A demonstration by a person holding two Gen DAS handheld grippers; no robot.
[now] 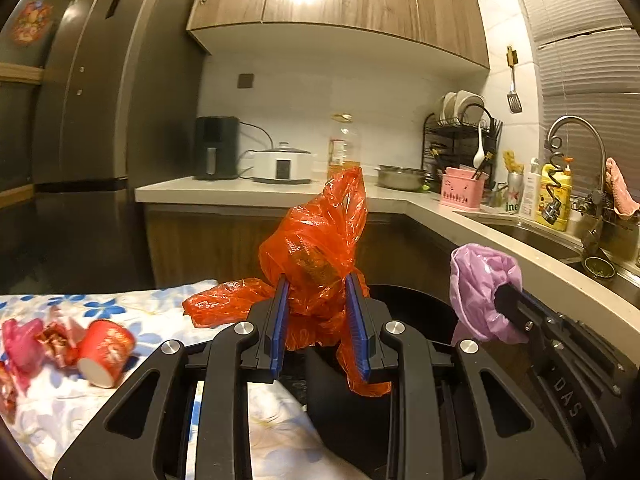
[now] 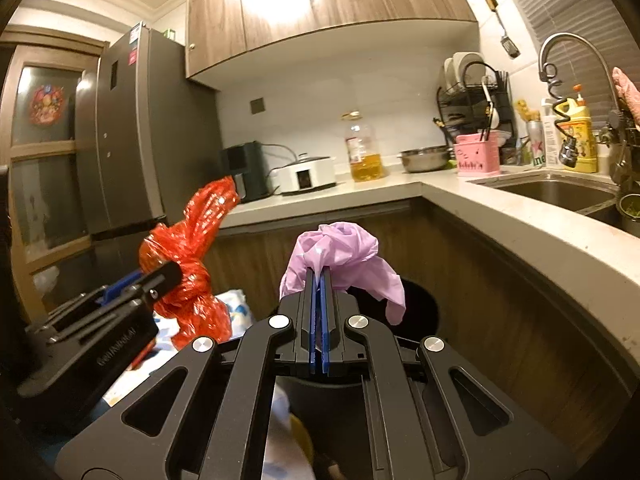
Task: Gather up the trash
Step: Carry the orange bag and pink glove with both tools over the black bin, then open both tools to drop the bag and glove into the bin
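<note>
My left gripper is shut on a crumpled orange plastic bag and holds it up over the near rim of a black trash bin. The bag also shows in the right wrist view. My right gripper is shut on a crumpled pink plastic bag, held above the bin. In the left wrist view the pink bag hangs at the right. A red paper cup and red and pink wrappers lie on the floral tablecloth at the left.
An L-shaped kitchen counter runs behind and to the right, with an air fryer, a cooker, an oil bottle, a dish rack and a sink. A tall fridge stands at the left.
</note>
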